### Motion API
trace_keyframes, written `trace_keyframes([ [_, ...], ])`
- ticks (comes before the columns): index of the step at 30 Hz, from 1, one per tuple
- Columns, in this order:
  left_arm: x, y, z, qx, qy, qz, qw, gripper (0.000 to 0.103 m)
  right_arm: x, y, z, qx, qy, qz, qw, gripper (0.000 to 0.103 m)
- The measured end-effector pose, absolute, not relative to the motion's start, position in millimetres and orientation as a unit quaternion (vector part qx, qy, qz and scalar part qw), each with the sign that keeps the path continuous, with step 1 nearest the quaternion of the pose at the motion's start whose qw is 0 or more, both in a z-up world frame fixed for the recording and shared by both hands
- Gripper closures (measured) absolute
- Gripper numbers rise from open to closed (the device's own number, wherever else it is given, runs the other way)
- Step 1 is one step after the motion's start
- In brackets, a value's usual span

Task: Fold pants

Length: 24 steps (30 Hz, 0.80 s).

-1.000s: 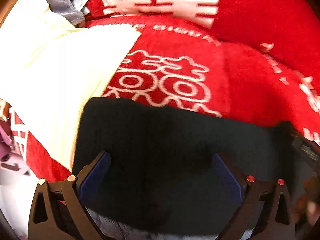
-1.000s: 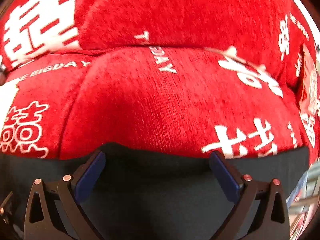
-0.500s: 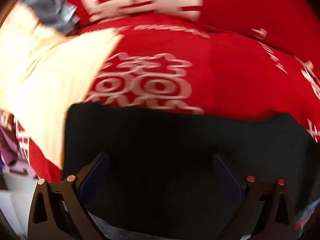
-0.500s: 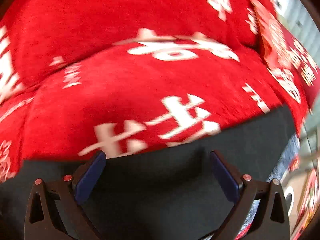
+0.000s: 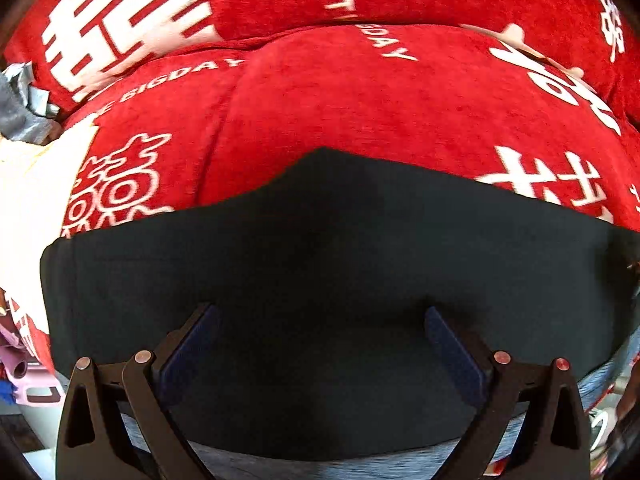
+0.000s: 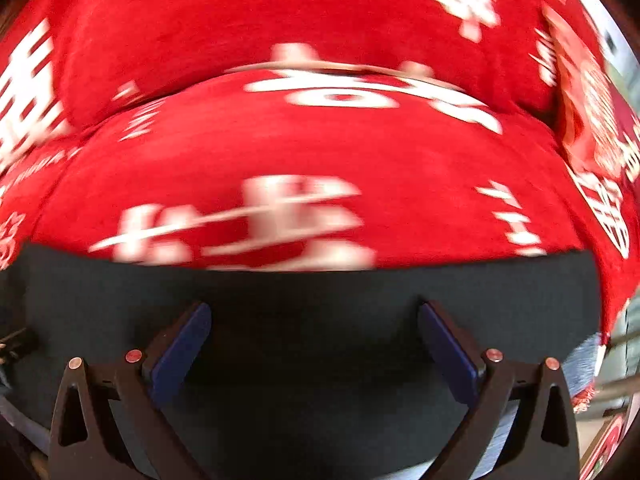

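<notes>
Left wrist view: the left gripper [image 5: 320, 344] hovers jaws apart over the black pants [image 5: 320, 248], spread along the front edge of the red blanket [image 5: 360, 100]. Right wrist view — blurred: the right gripper [image 6: 314, 340], jaws likewise apart, hovers over the same pants [image 6: 312, 296], long axis crosswise; neither looks nearer.

Both wrist cameras look forward along their fingers, close over the dark pants [image 5: 320, 264], facing the red cushions [image 5: 360, 100]. The 2 views share the pants' far edge.
</notes>
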State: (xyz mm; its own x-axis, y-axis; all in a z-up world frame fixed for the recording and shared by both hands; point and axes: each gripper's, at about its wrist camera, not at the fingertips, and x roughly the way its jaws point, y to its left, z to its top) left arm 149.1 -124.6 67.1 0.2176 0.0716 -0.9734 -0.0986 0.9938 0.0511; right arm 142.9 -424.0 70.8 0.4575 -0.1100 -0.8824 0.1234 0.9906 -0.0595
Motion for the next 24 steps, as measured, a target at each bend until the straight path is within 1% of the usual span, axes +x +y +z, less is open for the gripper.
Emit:
trace_keyframes([
  [5,153,-171,67,0.009,0.629,0.035,0.776,0.001,142,-538,70,0.058,0.511,-0.125,0.849,0.000],
  [8,153,-197,70,0.016,0.630,0.021,0.776,0.001,142,-569,76,0.067,0.507,-0.164,0.844,0.000],
  [10,147,-213,70,0.007,0.640,-0.005,0.769,0.001,129,-564,88,0.073,0.491,-0.156,0.854,0.000],
  [12,137,-236,69,0.012,0.648,-0.031,0.761,0.001,118,-538,92,0.068,0.490,-0.083,0.865,0.000],
  [14,127,-260,68,0.041,0.644,-0.051,0.762,0.001,102,-491,86,0.031,0.509,0.020,0.860,0.000],
  [17,117,-283,67,0.085,0.631,-0.053,0.769,0.001,84,-447,69,-0.054,0.520,0.062,0.850,0.000],
  [18,116,-285,67,0.089,0.628,-0.049,0.772,0.001,78,-443,66,-0.072,0.504,0.062,0.858,0.000],
  [19,116,-285,67,0.088,0.628,-0.048,0.772,0.001,76,-446,66,-0.063,0.496,0.067,0.864,0.000],
  [24,117,-277,66,0.072,0.631,-0.049,0.771,0.000,81,-500,65,-0.015,0.496,0.005,0.868,0.000],
])
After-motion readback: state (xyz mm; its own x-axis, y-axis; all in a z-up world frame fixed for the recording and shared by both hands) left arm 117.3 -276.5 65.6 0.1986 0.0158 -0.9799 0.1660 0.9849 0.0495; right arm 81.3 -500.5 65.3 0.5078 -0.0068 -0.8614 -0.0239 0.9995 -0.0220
